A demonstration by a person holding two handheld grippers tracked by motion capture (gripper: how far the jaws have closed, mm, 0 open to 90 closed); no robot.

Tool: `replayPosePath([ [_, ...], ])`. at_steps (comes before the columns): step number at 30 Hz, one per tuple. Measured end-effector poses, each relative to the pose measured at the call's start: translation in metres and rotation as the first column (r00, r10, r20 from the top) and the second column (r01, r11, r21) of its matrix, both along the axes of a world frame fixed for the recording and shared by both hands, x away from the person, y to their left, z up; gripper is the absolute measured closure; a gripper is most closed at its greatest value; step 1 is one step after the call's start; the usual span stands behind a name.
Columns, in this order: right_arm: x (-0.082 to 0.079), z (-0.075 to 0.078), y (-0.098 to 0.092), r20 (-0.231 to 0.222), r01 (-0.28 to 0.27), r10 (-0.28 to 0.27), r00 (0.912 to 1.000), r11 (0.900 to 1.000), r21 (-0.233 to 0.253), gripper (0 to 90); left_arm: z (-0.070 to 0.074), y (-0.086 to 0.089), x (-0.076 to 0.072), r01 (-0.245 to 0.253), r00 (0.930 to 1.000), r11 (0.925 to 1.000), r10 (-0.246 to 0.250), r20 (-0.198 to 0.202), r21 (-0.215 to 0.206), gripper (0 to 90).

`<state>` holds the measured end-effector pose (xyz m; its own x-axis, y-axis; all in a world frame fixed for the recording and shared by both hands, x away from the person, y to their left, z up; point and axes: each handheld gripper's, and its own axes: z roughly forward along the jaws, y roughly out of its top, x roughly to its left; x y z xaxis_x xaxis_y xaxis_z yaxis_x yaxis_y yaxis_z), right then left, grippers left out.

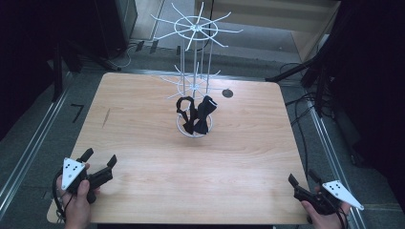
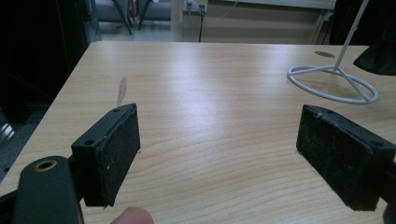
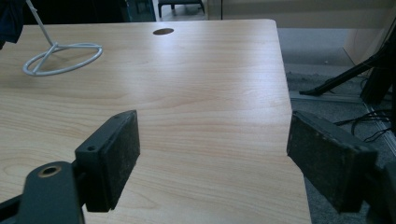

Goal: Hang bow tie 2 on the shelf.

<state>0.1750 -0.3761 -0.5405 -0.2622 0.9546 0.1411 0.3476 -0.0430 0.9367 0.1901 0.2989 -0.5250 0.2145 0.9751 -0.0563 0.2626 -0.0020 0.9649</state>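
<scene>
Wooden surface [image 1: 143, 143], a white wire rack [image 1: 195, 71] standing at its middle-far part. The rack has a round foot ring, a thin upright stem and two tiers of radiating hooks. Two black bow ties [image 1: 196, 114] hang low on it, side by side and touching, just above the foot ring; hanging keeps their loops and bands free to be taken from the front. The upper tier of hooks is bare.

Left gripper [image 1: 101, 162] sits at the near left corner, held in a hand [image 1: 79, 205], jaws spread wide with nothing between them. Right gripper [image 1: 302, 180] sits at the near right corner, also wide apart and holding nothing. Both are well apart from the rack, one on each side, and angled inward toward the middle. Likely a ready stance: each tool has a clear line to the ties without crossing the other.

Left gripper view: the foot ring [image 2: 332, 84] lies ahead and to the right, with a dark edge of a tie [image 2: 380, 58] at the frame's border. Right gripper view: the same ring [image 3: 63, 58] lies ahead to the left, bare wood between.

Judgement: nothing is grasped yet; the work appears to concern the hanging ties, and the reach toward them is not yet begun.
</scene>
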Motion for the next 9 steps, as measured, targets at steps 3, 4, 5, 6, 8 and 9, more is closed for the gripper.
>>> replayPosePath([
  [3, -0.0009, -0.0023, 0.0003, -0.002, 0.001, -0.001, 1.0000, 1.000, -0.003, 17.3, 0.0001, 0.0000, 0.0001, 0.001, 1.0000, 1.0000, -0.001, -0.002, 0.002, 14.5],
  [4, -0.0014, -0.0028, 0.0002, -0.003, 0.002, -0.002, 1.0000, 1.000, -0.002, 17.3, 0.0001, -0.0001, 0.0002, 0.001, 1.0000, 1.0000, -0.001, -0.002, 0.002, 14.5],
  [5, -0.0017, -0.0033, -0.0004, -0.001, 0.001, -0.001, 1.0000, 1.000, -0.002, 17.3, 0.0001, -0.0001, 0.0004, 0.003, 1.0000, 1.0000, -0.003, -0.002, 0.004, 14.5],
  [6, -0.0022, -0.0036, -0.0009, -0.002, 0.005, -0.005, 1.0000, 1.000, 0.000, 17.2, 0.0000, -0.0003, 0.0007, 0.004, 1.0000, 1.0000, -0.004, -0.002, 0.003, 14.5],
  [8, -0.0029, -0.0039, -0.0024, -0.002, 0.013, -0.013, 0.9999, 1.000, 0.004, 17.2, 0.0000, -0.0004, 0.0011, 0.005, 1.0000, 1.0000, -0.005, -0.006, 0.007, 14.5],
  [9, -0.0036, -0.0044, -0.0041, -0.003, 0.015, -0.015, 0.9999, 1.000, 0.008, 17.3, 0.0001, -0.0005, 0.0011, 0.004, 1.0000, 1.0000, -0.004, -0.008, 0.008, 14.5],
])
